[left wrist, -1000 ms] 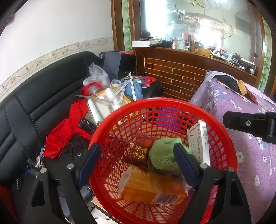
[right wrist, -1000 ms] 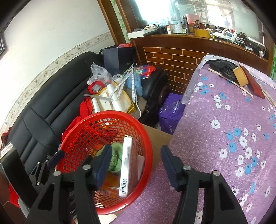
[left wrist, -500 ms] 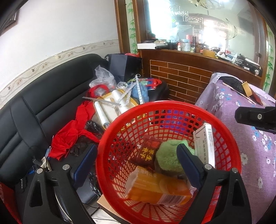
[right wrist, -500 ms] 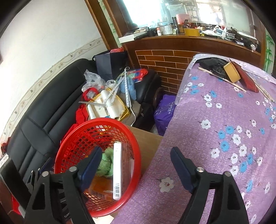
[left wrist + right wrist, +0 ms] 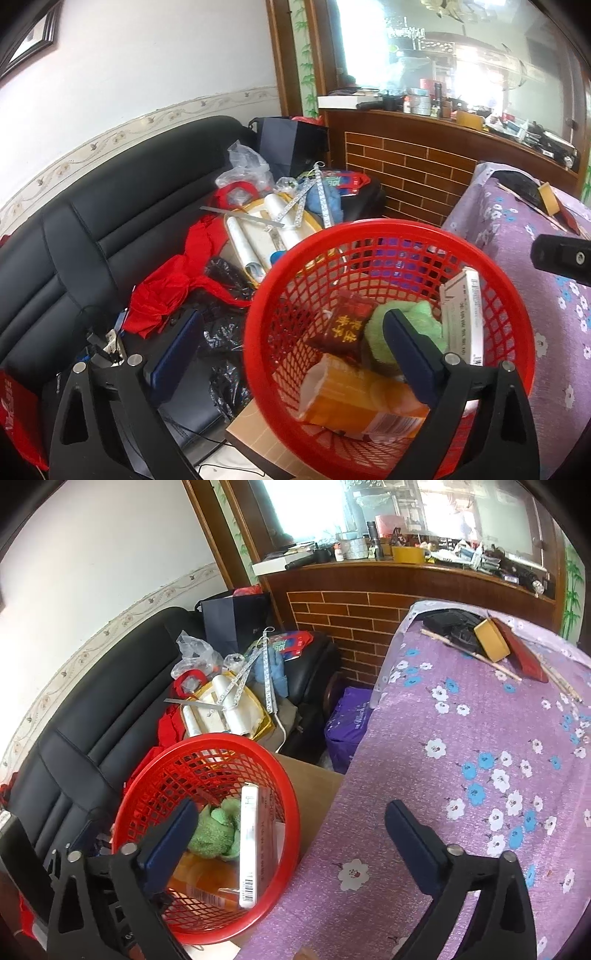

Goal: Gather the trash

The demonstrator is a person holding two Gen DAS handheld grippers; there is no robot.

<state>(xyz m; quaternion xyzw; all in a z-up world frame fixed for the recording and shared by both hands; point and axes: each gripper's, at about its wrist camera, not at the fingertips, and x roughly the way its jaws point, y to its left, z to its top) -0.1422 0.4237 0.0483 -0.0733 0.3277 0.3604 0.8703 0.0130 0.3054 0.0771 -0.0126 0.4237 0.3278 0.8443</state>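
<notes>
A red mesh basket stands on a cardboard box beside the table. In it lie an orange carton, a dark red packet, a green fluffy wad and a white box leaning on the right wall. My left gripper hovers over the basket's near left rim with its jaws opening. One finger is inside, one outside, and neither pad touches the wall. My right gripper hangs above the basket's right rim and the tablecloth edge. Its jaws are opening too, with nothing gripped.
A black sofa on the left is piled with red cloth, plastic bags, rolls and rulers. A table under a purple flowered cloth fills the right, with a yellow box and dark items at its far end. A brick-fronted wooden counter stands behind.
Both grippers' jaws have spread wider. The right gripper has drawn back and right from the basket, where the white box stays. The left view has tipped up a little.
</notes>
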